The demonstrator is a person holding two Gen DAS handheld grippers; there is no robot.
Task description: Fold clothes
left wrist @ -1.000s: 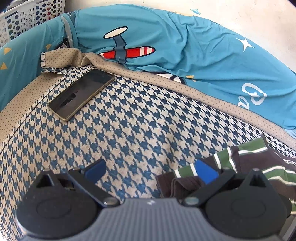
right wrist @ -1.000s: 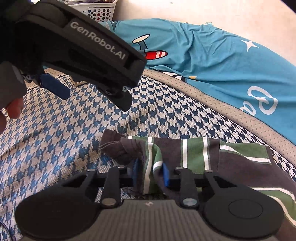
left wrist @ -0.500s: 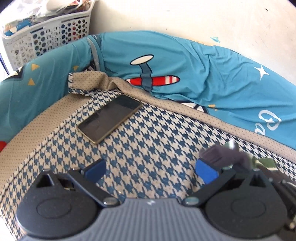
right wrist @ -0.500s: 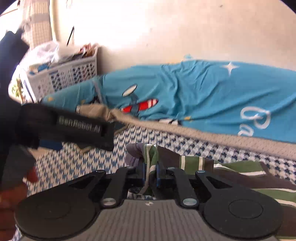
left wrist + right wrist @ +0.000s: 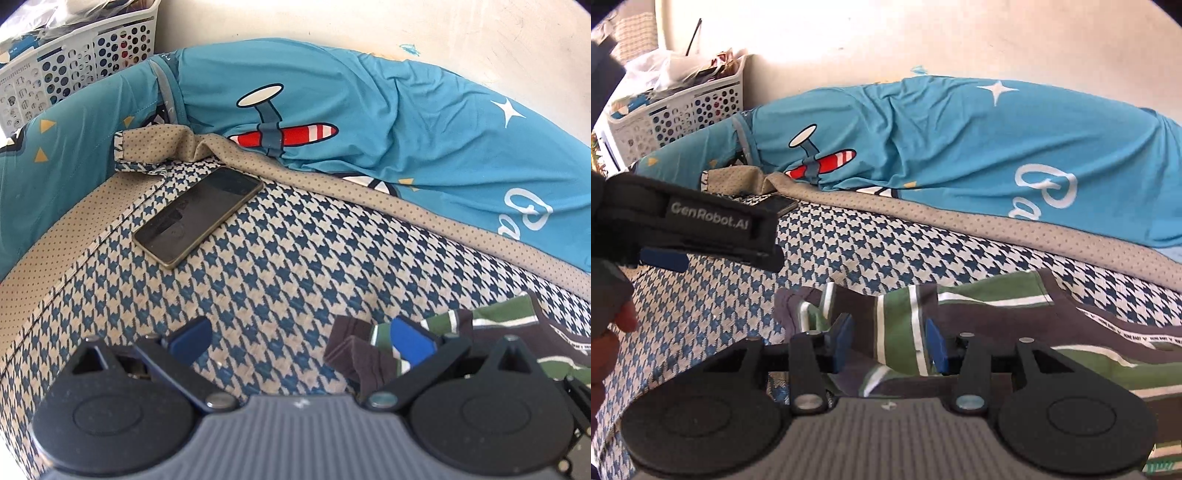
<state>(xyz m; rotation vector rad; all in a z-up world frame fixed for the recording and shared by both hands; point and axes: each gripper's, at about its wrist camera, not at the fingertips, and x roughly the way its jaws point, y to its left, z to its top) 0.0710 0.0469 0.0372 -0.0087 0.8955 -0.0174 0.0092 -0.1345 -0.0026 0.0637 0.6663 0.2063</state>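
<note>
A brown shirt with green and white stripes [image 5: 979, 291] lies crumpled on the blue-and-beige houndstooth mat [image 5: 868, 251]. My right gripper [image 5: 886, 343] is open, and a raised fold of the shirt sits between its blue pads without being pinched. In the left wrist view the same shirt [image 5: 498, 314] lies at the lower right. My left gripper [image 5: 301, 339] is open wide over bare mat; its right pad [image 5: 412, 341] overlaps the shirt's sleeve end. The left gripper's black body [image 5: 701, 225] hangs at the left of the right wrist view.
A dark phone [image 5: 199, 214] lies on the mat's far left corner. Behind it a teal aeroplane-print sheet [image 5: 369, 110] covers a bulky mound along the wall. A white perforated basket [image 5: 74, 62] stands at the far left. A hand [image 5: 609, 339] holds the left gripper.
My right gripper was shut on the shirt's fold and lifted; now it has come down and its jaws have spread, letting go. The left gripper dropped back toward the shirt's sleeve.
</note>
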